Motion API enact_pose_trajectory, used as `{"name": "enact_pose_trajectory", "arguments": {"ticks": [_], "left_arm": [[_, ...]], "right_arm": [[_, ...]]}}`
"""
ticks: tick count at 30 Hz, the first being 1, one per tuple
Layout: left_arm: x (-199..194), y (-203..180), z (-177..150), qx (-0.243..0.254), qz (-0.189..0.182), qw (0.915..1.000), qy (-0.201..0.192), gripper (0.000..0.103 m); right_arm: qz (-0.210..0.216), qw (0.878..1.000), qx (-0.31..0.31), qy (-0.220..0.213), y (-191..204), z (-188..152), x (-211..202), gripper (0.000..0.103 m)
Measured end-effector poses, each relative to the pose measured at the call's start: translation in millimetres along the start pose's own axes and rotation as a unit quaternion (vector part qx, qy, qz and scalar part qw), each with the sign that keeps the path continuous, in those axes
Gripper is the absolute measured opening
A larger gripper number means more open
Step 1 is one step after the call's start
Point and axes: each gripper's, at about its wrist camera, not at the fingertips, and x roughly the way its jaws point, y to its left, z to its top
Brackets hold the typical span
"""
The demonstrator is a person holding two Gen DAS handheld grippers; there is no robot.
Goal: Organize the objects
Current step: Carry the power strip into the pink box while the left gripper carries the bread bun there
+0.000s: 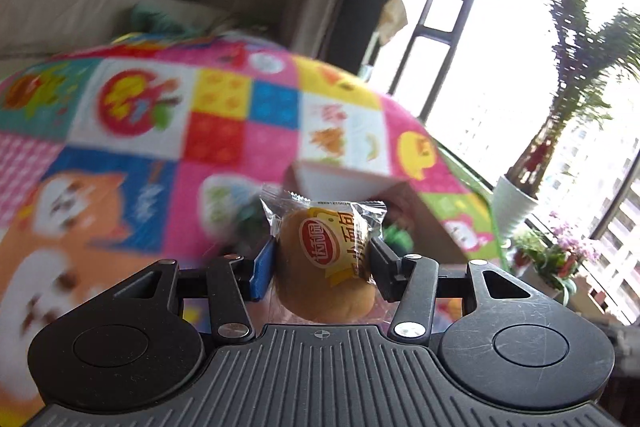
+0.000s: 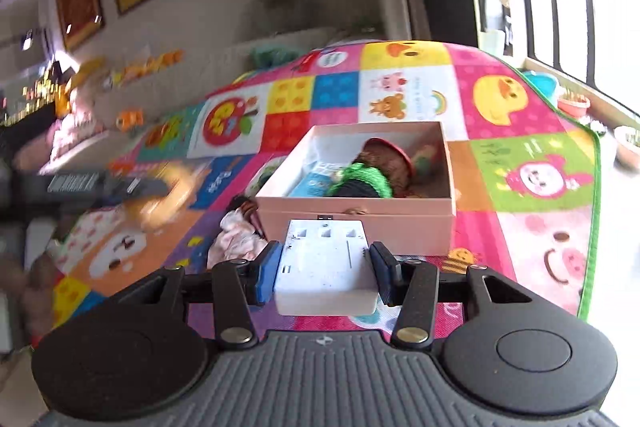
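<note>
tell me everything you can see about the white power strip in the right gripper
The power strip is a flat white plastic block with rounded corners, a row of sockets along its far end and small slots on its face. It looks lightly scuffed. The right gripper clamps its two long sides, holding it roughly level above the play mat, just short of the pink box.

A small bun sits sealed in glossy, crinkled clear plastic wrap. The white power strip is smooth, hard plastic, lightly scuffed. The pink box looks like matt cardboard. The patchwork play mat has a smooth, printed surface.
</note>
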Motion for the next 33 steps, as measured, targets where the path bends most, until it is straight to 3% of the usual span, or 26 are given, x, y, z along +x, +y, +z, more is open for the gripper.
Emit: {"name": "enact_pose_trajectory", "arguments": {"ticks": [5,8,10,16,19,25,31,32,33], "left_arm": [[92.8,-30.5,19.1,0.019,-0.008,0.9998,0.002,0.055],[134.1,-33.5,9.3,0.031,0.044,0.9981,0.030,0.055],[140.1,-33.3,-2.5,0.031,0.051,0.9968,0.053,0.056],[111.6,-42.5,-22.9,0.094,0.043,0.9926,0.064,0.057],[88.9,-35.7,-19.6,0.061,0.020,0.9965,0.054,0.055],[18.2,-13.0,-28.0,-0.006,-0.024,0.9995,-0.017,0.055],[-17.0,12.1,-50.7,-0.019,-0.004,0.9995,-0.024,0.054],[-20.3,17.9,-54.6,-0.021,0.001,0.9996,-0.019,0.054],[-23.2,24.1,-58.8,-0.023,0.007,0.9996,-0.012,0.054]], "right_arm": [[-0.015,1.000,0.018,-0.008,-17.8,-3.1,-7.5,0.047],[-0.034,0.999,0.010,-0.016,-21.1,-7.2,-16.1,0.047],[-0.048,0.998,-0.006,-0.027,-22.3,-8.8,-21.1,0.047],[-0.062,0.998,-0.007,-0.019,-28.8,-5.1,-11.1,0.047],[-0.062,0.998,-0.007,-0.017,-28.1,-1.0,-7.9,0.047],[-0.074,0.997,-0.014,-0.034,-32.4,22.6,-6.3,0.048],[-0.070,0.995,0.004,-0.065,-40.8,90.6,38.1,0.048],[-0.071,0.996,0.009,-0.059,-43.5,98.2,50.0,0.050],[-0.074,0.996,0.018,-0.047,-48.0,103.3,61.7,0.061]]}}
